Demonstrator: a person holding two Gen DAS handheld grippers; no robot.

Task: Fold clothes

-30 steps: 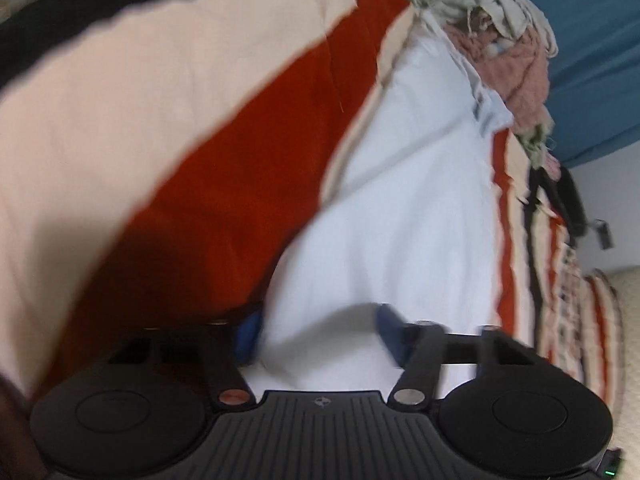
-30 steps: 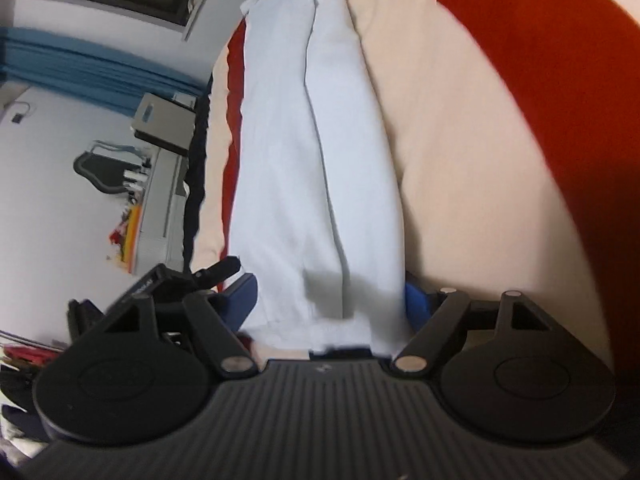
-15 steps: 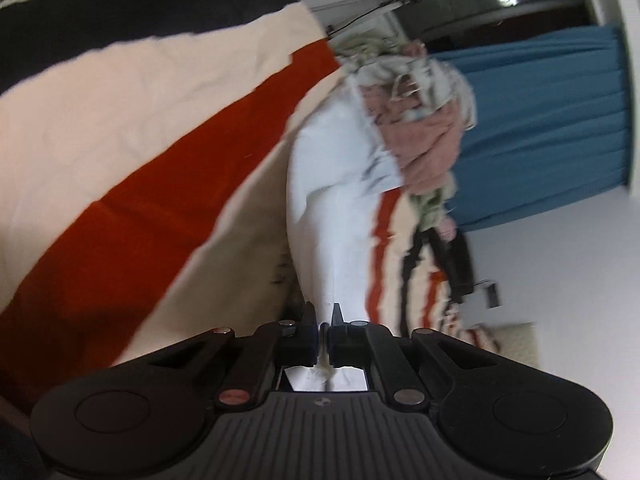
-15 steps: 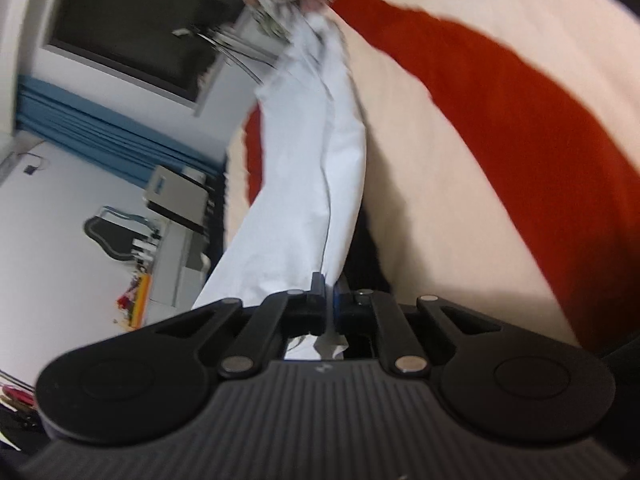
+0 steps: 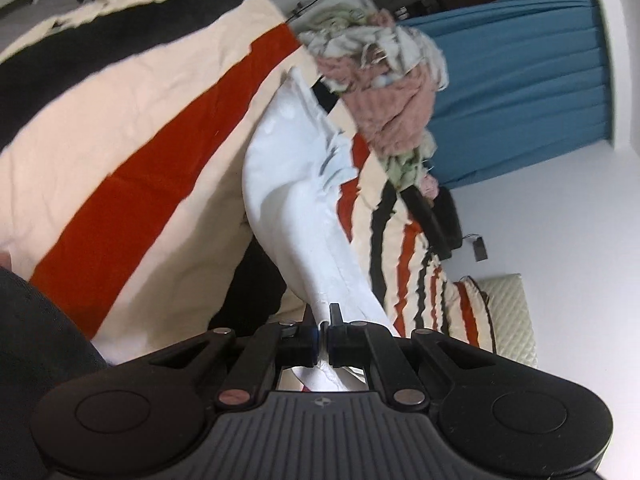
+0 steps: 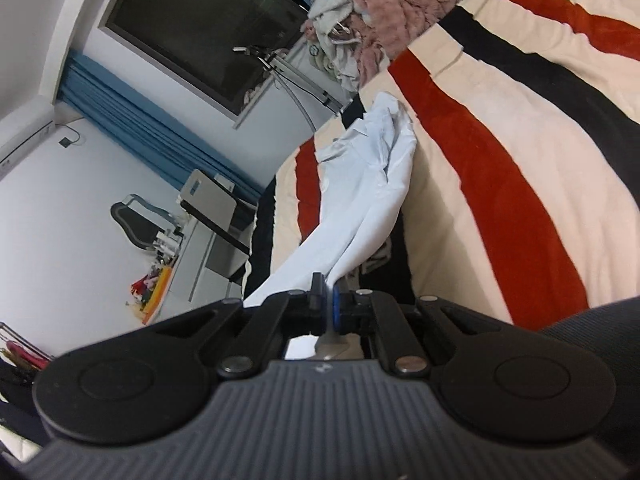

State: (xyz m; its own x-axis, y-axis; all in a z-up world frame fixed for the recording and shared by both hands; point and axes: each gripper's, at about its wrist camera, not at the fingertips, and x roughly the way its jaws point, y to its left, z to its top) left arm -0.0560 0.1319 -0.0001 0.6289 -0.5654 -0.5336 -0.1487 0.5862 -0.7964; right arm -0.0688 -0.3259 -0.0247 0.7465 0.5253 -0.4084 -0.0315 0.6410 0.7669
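Left gripper jaws pinching white shirt hem, right gripper jaws pinching it too, shirt lifted over striped blanket, laundry pile beyond

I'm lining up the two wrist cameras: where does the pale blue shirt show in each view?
Left wrist: pale blue shirt runs from centre down into the shut left gripper.
Right wrist: the shirt runs from upper centre down into the shut right gripper.
Shared landmark: laundry pile beyond the shirt.
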